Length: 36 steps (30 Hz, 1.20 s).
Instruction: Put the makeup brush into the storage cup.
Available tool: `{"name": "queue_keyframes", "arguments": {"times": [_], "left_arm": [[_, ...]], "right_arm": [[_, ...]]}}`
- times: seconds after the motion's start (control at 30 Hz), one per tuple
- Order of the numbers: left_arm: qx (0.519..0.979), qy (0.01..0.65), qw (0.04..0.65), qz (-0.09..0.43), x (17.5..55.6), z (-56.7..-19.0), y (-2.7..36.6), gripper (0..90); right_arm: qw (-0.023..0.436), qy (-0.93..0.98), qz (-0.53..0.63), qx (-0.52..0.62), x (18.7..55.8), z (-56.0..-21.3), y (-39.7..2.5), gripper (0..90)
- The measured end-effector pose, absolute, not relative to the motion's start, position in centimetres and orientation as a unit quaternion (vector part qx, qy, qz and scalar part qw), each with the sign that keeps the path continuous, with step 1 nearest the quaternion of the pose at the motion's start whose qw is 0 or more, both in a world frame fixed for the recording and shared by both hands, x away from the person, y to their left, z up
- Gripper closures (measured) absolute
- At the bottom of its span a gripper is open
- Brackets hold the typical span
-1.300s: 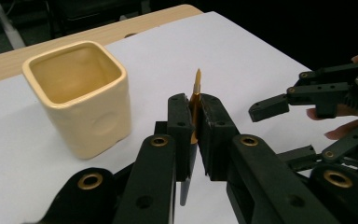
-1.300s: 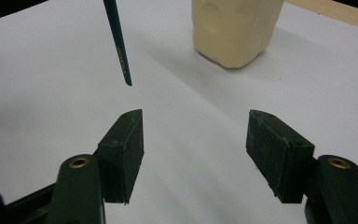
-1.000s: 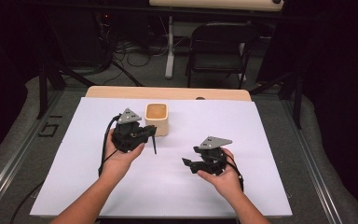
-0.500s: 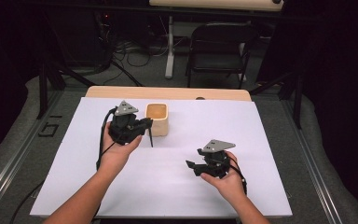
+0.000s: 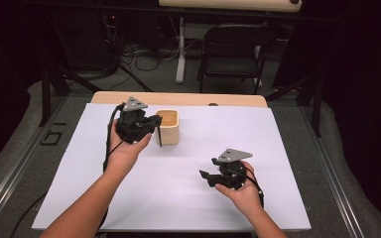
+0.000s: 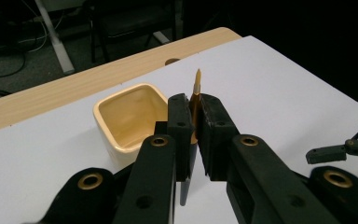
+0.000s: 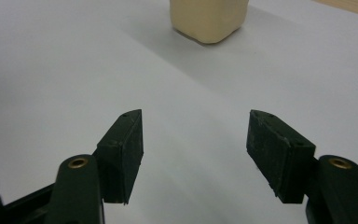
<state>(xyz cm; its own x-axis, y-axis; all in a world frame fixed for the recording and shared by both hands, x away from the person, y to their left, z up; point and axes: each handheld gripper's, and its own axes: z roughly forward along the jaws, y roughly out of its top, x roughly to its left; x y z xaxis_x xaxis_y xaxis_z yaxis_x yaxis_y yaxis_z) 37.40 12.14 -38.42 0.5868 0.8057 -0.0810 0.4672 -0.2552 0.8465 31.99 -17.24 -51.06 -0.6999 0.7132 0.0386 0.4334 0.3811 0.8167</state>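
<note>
- Here, the left gripper (image 6: 195,140) clamps a brush (image 6: 196,100) upright, just beside the cup (image 6: 128,116).
- The right gripper (image 7: 196,154) hovers over the table (image 5: 287,148), jaws wide apart.

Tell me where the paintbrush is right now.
The paintbrush is clamped upright in the left hand-held gripper, beside the cream cup.

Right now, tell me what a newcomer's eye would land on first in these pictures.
The left gripper stands out first: its jaws are shut on a thin brush, held upright just beside the cream square cup at the back left of the white sheet. Next comes the right gripper, jaws wide open and holding nothing, low over bare sheet nearer the person.
</note>
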Motion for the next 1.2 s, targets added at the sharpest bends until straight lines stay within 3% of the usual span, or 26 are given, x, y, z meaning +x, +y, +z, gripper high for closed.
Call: {"name": "queue_keyframes", "arguments": {"times": [1.2], "left_arm": [[0.757, 0.448, 0.425, 0.213, 41.2, -37.7, 12.0, 83.9]], "right_arm": [[0.167, 0.817, 0.426, 0.352, 31.8, -51.5, -17.5, 36.4]]}}
